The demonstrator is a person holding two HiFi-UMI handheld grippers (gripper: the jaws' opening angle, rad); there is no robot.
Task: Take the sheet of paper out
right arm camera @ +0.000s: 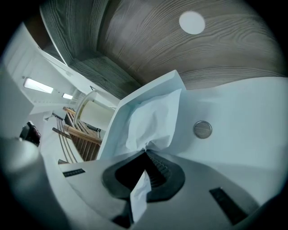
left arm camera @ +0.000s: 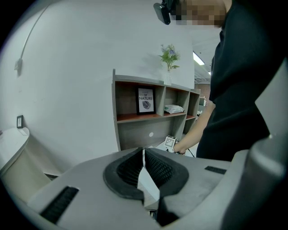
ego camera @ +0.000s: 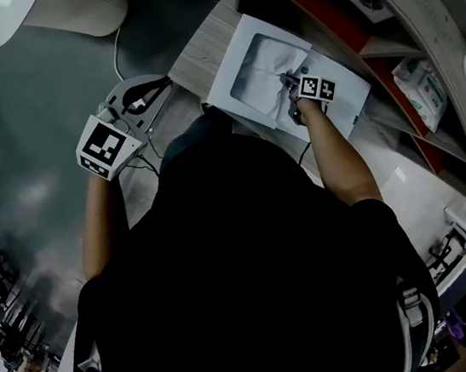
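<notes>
Pinching paper (right arm camera: 153, 117), right tool (right arm camera: 146, 152); head view obscures.

Head view dim, underexposed: my torso (ego camera: 243, 257) near-black mass, floor (ego camera: 26, 124) murky grey, sheet of paper (ego camera: 266, 82) only bright patch. My left gripper view brighter, soft even light off white wall (left arm camera: 67, 67), ceiling strip light (left arm camera: 197, 57) glaring far back. My right gripper view bluish, shadows soft. Both fisheye: black vignetted corners, bent edges, close foreground slightly soft.
</notes>
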